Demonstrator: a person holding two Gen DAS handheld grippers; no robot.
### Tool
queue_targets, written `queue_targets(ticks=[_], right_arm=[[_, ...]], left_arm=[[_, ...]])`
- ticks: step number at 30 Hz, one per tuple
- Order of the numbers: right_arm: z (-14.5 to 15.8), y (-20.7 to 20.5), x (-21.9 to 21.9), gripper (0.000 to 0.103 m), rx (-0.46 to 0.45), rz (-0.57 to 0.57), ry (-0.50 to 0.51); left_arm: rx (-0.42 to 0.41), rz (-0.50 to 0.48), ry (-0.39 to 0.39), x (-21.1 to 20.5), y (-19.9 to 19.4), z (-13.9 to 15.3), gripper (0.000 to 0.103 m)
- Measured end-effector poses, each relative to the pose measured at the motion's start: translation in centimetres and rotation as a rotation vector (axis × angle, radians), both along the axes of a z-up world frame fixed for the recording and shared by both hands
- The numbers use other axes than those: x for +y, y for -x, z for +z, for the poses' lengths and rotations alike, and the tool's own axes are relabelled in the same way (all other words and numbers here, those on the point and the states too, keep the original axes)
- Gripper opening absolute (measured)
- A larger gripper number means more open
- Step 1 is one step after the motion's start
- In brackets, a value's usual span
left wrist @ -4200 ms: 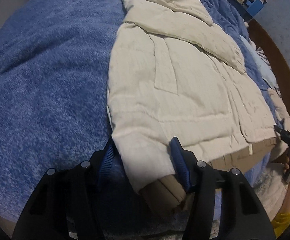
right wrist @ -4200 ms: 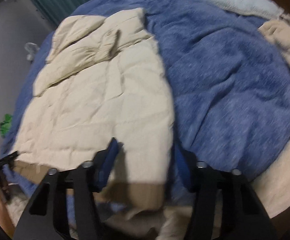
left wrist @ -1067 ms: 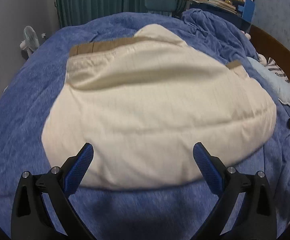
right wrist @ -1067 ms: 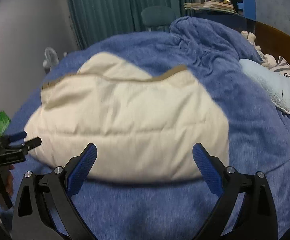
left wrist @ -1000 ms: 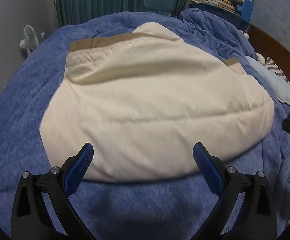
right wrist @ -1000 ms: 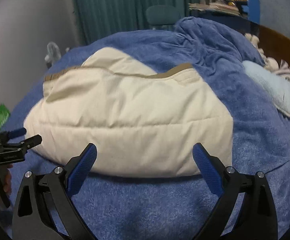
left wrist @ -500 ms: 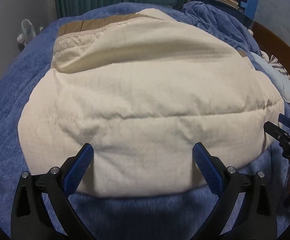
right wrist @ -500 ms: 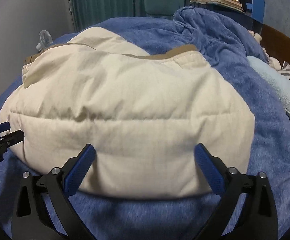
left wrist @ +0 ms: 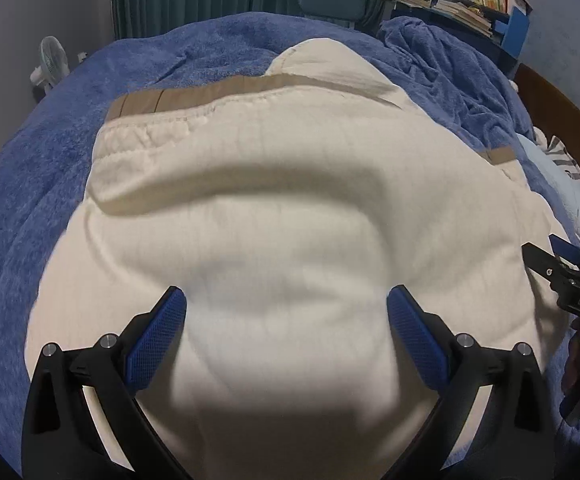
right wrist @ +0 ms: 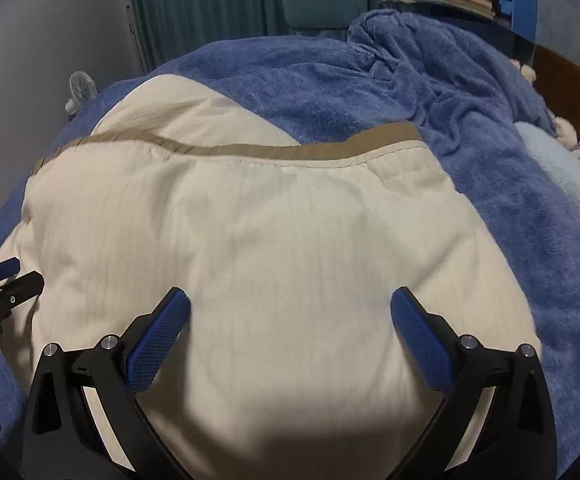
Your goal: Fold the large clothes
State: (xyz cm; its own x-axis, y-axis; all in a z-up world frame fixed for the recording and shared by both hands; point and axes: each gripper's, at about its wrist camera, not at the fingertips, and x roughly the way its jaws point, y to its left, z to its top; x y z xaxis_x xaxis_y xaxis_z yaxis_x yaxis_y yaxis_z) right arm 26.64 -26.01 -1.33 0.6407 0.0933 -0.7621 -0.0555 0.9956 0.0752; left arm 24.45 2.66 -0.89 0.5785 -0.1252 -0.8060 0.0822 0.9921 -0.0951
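A cream padded jacket [left wrist: 290, 208] lies folded in half on the blue blanket [left wrist: 30, 184], its tan hem band [left wrist: 194, 94] at the far edge over the hood. It fills the right wrist view [right wrist: 274, 240] too. My left gripper [left wrist: 286, 320] is open, its blue pads spread wide over the near folded edge. My right gripper [right wrist: 290, 322] is open the same way over the jacket's right half. Neither holds cloth. The right gripper shows at the right edge of the left wrist view [left wrist: 570, 276]; the left gripper shows at the left edge of the right wrist view [right wrist: 2, 284].
Bunched blue blanket [right wrist: 430, 64] lies at the back right. A pale blue pillow [right wrist: 562, 168] and a striped soft toy [left wrist: 566, 160] lie at the right by the wooden bed frame [left wrist: 562, 100]. A fan [left wrist: 52, 62], teal curtains, a chair and a bookshelf stand behind.
The jacket was folded in half, hem brought over the hood, and released. Since one second ago both open grippers have moved forward over its near folded edge.
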Motion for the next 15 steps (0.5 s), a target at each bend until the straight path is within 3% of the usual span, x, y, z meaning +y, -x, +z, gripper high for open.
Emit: queue_targets(ticks=[8,12,15], right_arm=[[0.0,-6.7,-0.7,0.097,0.143,-0.005,-0.065],[-0.5,-9.7,-0.8,0.097,0.177,-0.034,-0.049],[-1.3,-11.6,-0.7,0.096,0.202,-0.06,-0.035]], left_arm=[[0.051,-0.013,0.009,0.5,-5.8,-0.4,0.097],[0.107,-0.025,-0.028,0.8,-9.2,-0.9,0.097],[0.123,0.018,-0.062,2.0,-11.3,-1.0,0.097]])
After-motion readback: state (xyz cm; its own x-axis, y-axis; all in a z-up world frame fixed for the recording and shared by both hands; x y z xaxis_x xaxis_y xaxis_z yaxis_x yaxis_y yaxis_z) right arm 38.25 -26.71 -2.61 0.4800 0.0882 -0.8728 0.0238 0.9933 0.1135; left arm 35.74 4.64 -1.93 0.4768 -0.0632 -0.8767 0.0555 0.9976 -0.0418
